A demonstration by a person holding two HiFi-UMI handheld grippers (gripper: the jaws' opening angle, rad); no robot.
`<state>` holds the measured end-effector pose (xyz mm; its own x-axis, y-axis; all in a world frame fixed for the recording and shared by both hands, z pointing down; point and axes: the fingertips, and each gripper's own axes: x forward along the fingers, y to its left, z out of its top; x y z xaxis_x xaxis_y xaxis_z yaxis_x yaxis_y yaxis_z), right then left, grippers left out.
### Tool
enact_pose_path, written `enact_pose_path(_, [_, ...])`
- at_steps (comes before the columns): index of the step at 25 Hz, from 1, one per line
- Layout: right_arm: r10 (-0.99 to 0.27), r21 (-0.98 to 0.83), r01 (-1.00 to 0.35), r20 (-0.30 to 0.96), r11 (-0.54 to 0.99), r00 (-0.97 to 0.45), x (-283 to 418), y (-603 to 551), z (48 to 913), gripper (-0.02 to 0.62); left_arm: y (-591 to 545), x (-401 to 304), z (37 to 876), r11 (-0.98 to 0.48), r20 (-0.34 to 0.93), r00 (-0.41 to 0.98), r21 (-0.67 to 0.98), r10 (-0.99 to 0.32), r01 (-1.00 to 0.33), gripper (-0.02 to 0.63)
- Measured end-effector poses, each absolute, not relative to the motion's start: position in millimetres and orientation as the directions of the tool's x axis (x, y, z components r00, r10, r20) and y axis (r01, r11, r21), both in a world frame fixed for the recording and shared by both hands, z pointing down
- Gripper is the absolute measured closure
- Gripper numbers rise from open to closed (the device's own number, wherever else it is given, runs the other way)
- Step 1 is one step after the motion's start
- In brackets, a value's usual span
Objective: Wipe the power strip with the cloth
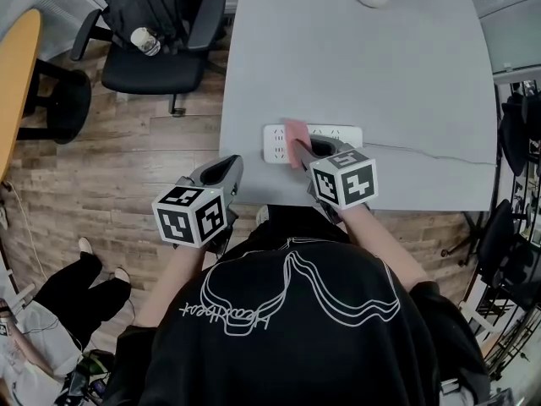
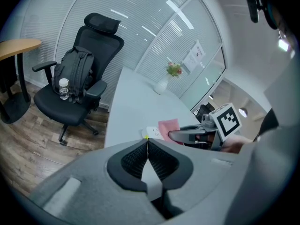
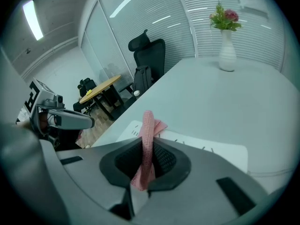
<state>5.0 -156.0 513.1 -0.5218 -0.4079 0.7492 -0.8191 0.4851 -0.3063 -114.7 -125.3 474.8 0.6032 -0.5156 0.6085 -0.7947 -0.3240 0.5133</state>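
Power strip: white, long and flat, several rows of socket slots on its top face. Lies flat on the pale grey table, near the front edge, long side parallel to that edge. A thin cord leaves its right end and runs right across the table.

Cloth: pink, knitted texture, gathered into a narrow upright band. Pinched between the right tongs, lower end hanging below the pads. Its free upper end spreads over the left-middle part of the power strip; whether it touches the strip cannot be told.
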Motion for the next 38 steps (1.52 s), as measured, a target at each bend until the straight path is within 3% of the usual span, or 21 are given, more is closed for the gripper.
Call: enact_pose_path(38, [-0.553, -0.218, -0.953, 0.777, 0.211, -0.300, 169.8, -148.2, 514.3, 0.554, -126.2, -81.8, 471.9, -0.376, 0.566, 0.653, 0.537, -0.504, -0.755, 0.591])
